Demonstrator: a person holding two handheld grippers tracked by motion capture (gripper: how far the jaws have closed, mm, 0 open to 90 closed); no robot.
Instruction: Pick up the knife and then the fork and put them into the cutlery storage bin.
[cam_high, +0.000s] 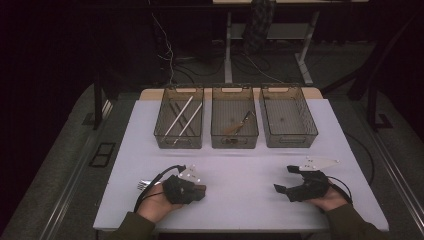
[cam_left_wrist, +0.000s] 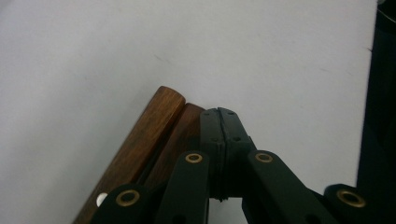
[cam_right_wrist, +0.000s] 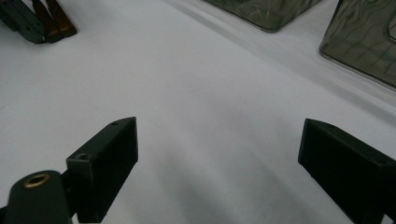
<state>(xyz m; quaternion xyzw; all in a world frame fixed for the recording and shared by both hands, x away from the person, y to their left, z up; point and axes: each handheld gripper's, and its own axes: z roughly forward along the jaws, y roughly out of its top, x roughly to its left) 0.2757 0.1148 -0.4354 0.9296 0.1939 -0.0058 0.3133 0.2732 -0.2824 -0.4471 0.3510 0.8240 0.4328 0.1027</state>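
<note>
While our left hand-held gripper (cam_left_wrist: 219, 116) sits closed beside two wooden handles (cam_left_wrist: 154, 140) on the table (cam_high: 240, 170), our right hand-held gripper (cam_right_wrist: 219, 154) gapes wide.

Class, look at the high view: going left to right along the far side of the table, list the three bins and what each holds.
Left bin with white sticks → middle bin with a wooden-handled utensil → right bin, nothing visible inside.

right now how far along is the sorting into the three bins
Done: the left bin holds two pale sticks, and the middle bin holds a wooden-handled utensil. The right bin looks empty. In hand: the left gripper sits shut beside two wooden handles on the table; the right gripper is open, idle. Left: binning those pieces.
</note>
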